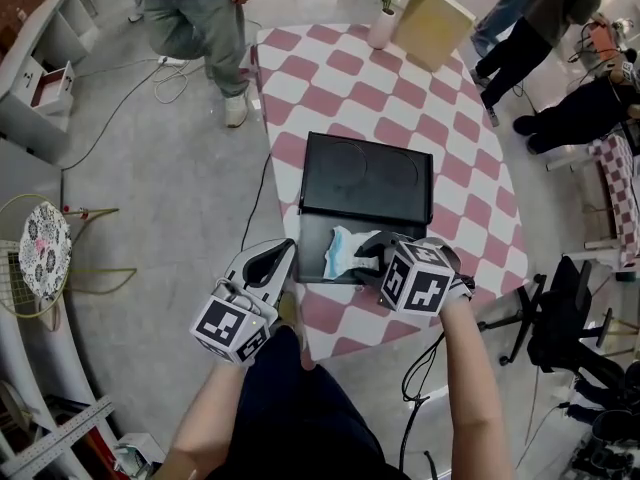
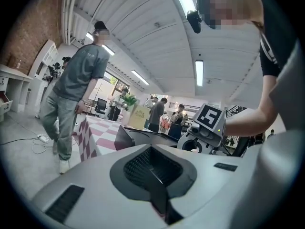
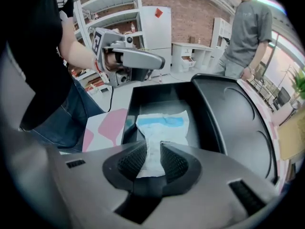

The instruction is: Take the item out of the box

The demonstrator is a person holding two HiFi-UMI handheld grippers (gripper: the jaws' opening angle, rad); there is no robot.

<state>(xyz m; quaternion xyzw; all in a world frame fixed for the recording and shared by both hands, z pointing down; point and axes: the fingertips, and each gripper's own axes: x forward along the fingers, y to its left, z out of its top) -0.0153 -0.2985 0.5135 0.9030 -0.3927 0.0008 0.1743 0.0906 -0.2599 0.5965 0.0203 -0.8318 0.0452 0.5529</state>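
Table (image 1: 470, 168): pink-and-white checker cloth, rounded at near end. Person (image 1: 200, 18) standing on grey floor off far-left corner. Plant pot (image 1: 382, 26) and tan board (image 1: 432, 26) at far end.

Box (image 1: 312, 243) near front edge of table: black, shallow, open. Lid (image 1: 366, 173) flipped back behind it, inner face up, two faint round impressions in it. Fills right side of right gripper view.

Left gripper (image 1: 283, 251) hovering at table's left edge, just beside box's front-left corner, not touching it. Jaws together in left gripper view, nothing between them.

Right gripper (image 1: 364, 259) over box's right half, reaching in from near side. Jaws clamped on packet in right gripper view, its near end pinched in the narrow gap between the ribbed pads (image 3: 174, 162).

Packet (image 1: 345, 251): inside box, about mid-tray. Flat soft pouch, white, light-blue band across far end, wrinkled all over. In right gripper view, packet (image 3: 162, 125) wide and roughly square at far end, narrowing to a waist toward jaws. In head view, crumpled and bunched up at jaw tips. Cannot tell whether far end clear of box floor or lying on it.
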